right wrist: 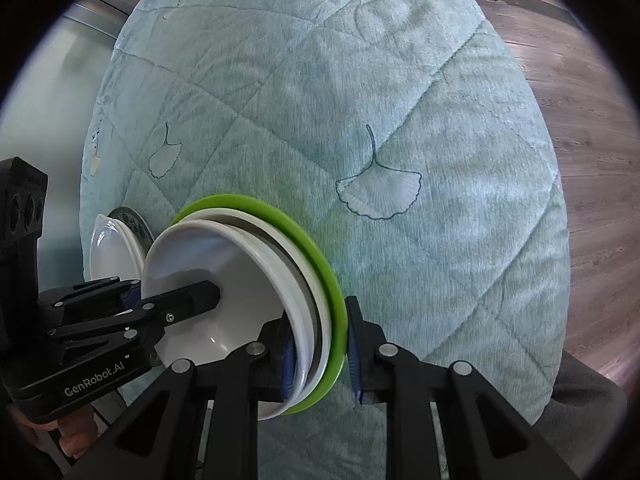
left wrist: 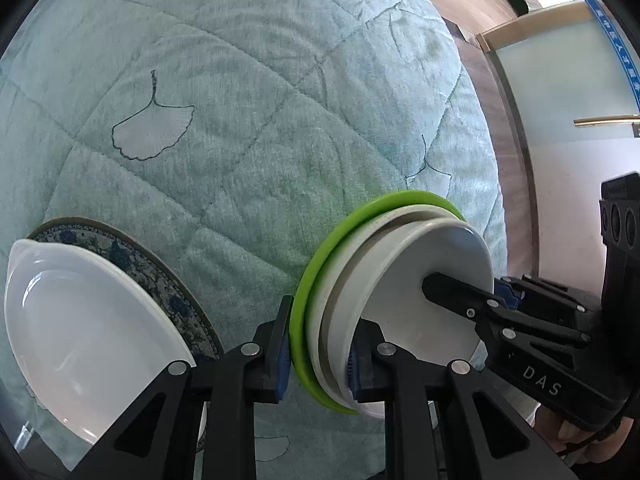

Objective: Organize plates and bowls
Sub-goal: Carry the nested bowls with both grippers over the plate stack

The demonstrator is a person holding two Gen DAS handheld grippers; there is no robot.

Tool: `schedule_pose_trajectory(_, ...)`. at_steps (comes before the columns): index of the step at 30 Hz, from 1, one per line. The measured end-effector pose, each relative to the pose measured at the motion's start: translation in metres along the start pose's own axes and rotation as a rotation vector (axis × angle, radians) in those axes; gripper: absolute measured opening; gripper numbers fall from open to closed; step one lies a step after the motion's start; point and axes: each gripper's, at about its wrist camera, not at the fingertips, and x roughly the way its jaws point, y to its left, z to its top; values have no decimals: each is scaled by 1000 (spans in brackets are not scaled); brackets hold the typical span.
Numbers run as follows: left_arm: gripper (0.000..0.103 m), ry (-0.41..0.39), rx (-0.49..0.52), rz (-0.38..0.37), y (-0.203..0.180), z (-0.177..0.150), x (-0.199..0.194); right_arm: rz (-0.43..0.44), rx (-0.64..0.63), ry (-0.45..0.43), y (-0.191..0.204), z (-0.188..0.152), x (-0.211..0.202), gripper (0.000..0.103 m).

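- We are holding one small stack of dishes with both tools at once: a lime-green round plastic plate [left wrist: 320, 280] at the bottom, a white ceramic plate [left wrist: 340, 280] on it, and a white shallow ceramic bowl [left wrist: 420, 272] on top.
- The left tool [left wrist: 320, 364] is clenching on the stack's near rim, one pad under the green plate and the other against the white dishes.
- The right tool [right wrist: 320, 364] is gripping the opposite rim of the same stack, one pad inside the bowl, the other under the green plate.
- The stack is sitting over the pale teal quilted cover with ginkgo-leaf stitching [left wrist: 240, 100] that is draping the bench; whether it is resting or lifted we cannot tell.
- Left of the stack, well apart, a second white bowl [left wrist: 80, 320] is lying on a blue-and-white patterned plate [left wrist: 160, 276].
- We judge the step to be carrying the gathered stack.
- The next move is calling for both tools travelling together and level, so the bowl is not sliding.
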Motion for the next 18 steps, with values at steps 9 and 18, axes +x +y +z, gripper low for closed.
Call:
schedule_pose_trajectory(9, 18, -64, 29, 34, -6, -14, -34, 14, 11, -39, 12, -11, -18, 19)
schedule_pose_trajectory(18, 18, -176, 66, 92, -31, -36, -105, 10, -24, -157, 40, -23, -78, 20)
